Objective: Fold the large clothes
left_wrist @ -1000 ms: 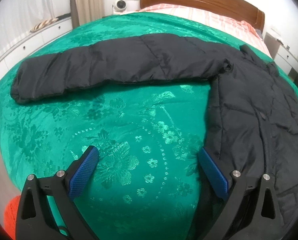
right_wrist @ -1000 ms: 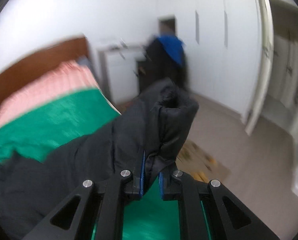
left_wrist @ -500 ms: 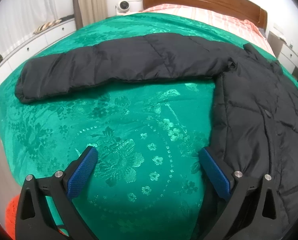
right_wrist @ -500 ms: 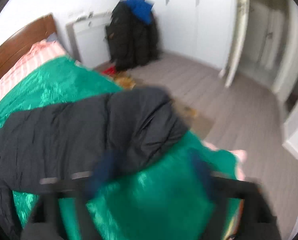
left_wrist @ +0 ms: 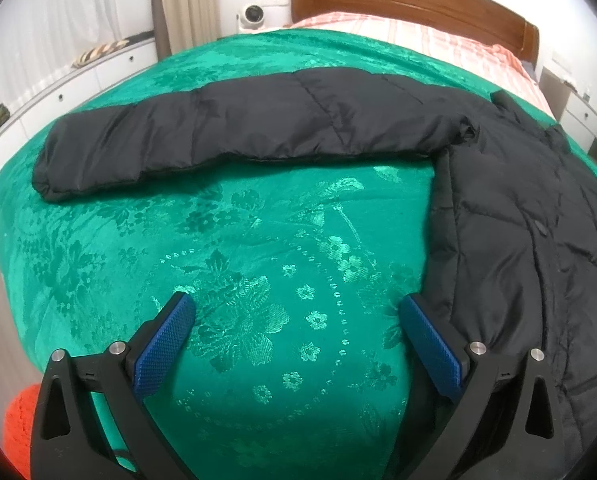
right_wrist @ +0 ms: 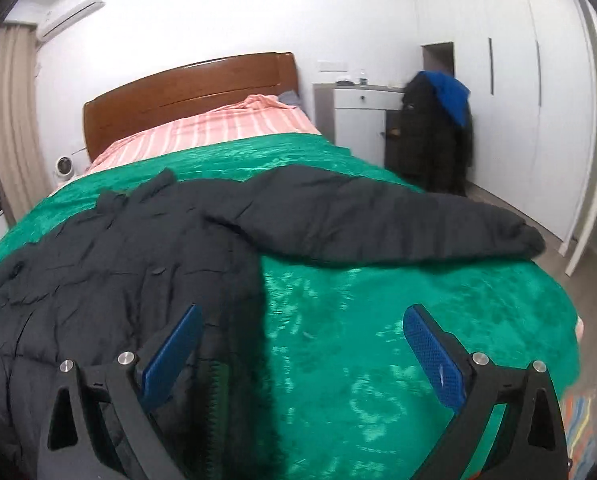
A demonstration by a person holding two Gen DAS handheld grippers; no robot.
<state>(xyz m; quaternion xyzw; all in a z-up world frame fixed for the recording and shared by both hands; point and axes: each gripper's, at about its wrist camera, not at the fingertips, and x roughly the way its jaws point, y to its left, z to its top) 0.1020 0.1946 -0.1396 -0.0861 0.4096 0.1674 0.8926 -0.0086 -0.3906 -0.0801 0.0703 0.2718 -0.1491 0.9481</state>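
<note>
A black puffer jacket (left_wrist: 538,216) lies flat on the green bedspread (left_wrist: 258,264). Its left sleeve (left_wrist: 234,136) stretches straight out to the left in the left wrist view. Its other sleeve (right_wrist: 378,220) stretches out to the right in the right wrist view, with the body (right_wrist: 110,256) at left. My left gripper (left_wrist: 298,340) is open and empty, over the bedspread beside the jacket's left edge. My right gripper (right_wrist: 302,348) is open and empty, at the jacket's right edge, its left finger (right_wrist: 170,352) over the fabric.
A wooden headboard (right_wrist: 194,96) and a pink striped sheet (right_wrist: 218,128) are at the far end of the bed. A white cabinet (right_wrist: 358,116) and dark hanging coats (right_wrist: 434,136) stand at the right. White drawers (left_wrist: 70,88) run along the left wall. An orange thing (left_wrist: 18,424) lies below the bed's near-left corner.
My right gripper has let go of the right sleeve, which now lies spread on the bed, and it has opened and pulled back. My left gripper has stayed open with only a small shift.
</note>
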